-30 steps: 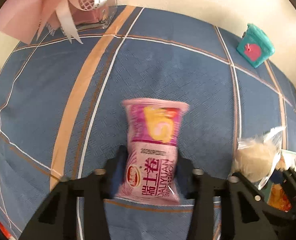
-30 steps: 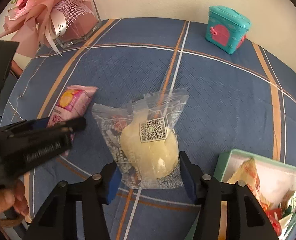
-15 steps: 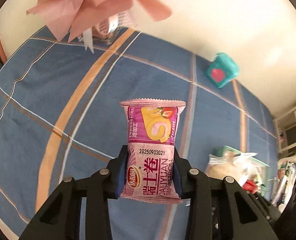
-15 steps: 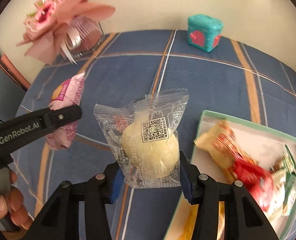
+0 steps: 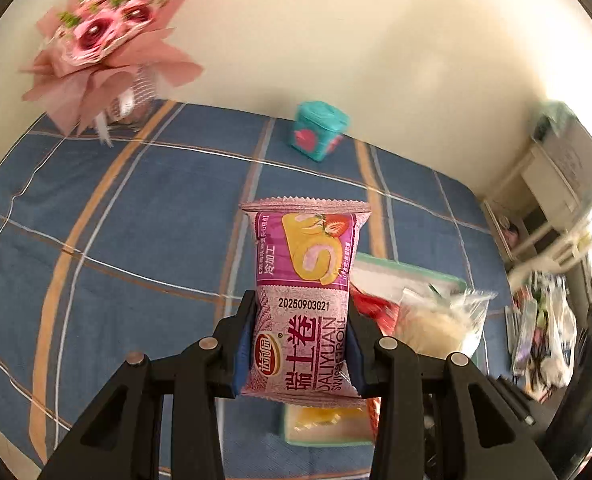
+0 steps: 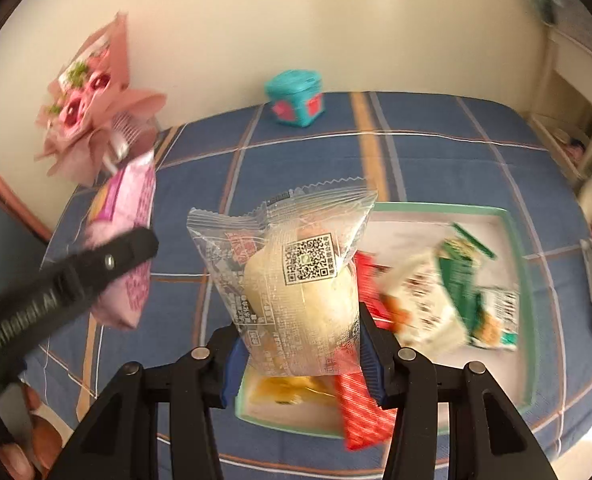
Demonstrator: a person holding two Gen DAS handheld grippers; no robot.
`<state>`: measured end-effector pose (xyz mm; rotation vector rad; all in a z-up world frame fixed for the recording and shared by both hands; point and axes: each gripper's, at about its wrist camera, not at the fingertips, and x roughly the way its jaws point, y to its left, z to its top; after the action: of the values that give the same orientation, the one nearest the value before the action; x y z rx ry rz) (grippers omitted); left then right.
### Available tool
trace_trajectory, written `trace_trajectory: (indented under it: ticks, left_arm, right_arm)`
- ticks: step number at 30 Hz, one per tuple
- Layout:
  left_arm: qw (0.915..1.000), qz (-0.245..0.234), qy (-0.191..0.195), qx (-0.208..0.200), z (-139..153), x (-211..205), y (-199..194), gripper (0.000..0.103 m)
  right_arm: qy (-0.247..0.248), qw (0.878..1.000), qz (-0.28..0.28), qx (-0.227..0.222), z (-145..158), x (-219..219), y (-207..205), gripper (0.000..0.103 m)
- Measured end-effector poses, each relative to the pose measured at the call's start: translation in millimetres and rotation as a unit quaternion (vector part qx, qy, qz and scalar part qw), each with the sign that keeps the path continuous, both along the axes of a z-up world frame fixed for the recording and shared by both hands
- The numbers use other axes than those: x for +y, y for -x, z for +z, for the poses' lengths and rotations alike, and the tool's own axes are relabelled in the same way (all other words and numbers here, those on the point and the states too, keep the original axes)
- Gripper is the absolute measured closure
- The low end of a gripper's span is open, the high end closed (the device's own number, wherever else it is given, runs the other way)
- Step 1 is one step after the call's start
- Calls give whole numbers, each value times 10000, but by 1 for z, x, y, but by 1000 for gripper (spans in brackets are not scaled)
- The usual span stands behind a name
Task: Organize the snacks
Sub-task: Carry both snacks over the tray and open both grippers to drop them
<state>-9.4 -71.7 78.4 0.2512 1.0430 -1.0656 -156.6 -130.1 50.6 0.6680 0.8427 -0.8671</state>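
Two tongs are loaded: the left gripper [image 5: 300,344] clamps a pink swiss-roll packet [image 5: 304,300], the right gripper [image 6: 298,350] a clear bun bag [image 6: 292,280], over the green-rimmed snack tray [image 6: 512,240] ahead, where slick wrappers might slip free.

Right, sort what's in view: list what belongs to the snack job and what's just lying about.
Part of the job:
- pink roll pack, clamped in left gripper
- clear bun pack, clamped in right gripper
- green tray
- snack packs in it, e.g. red one

Lying about:
- bouquet
- teal box
- blue cloth
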Motion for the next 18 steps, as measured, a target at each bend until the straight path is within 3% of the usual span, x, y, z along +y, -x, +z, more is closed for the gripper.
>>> trace_trajectory:
  ticks: [12, 18]
  left_arm:
    - [9971, -738, -129, 159, -12, -10, 73, 63]
    - [9924, -1155, -405, 115, -28, -24, 108, 62]
  right_arm:
    - [-98, 9972, -738, -30, -9, -13, 83, 52]
    - [-352, 9942, -989, 238, -28, -29, 102, 52]
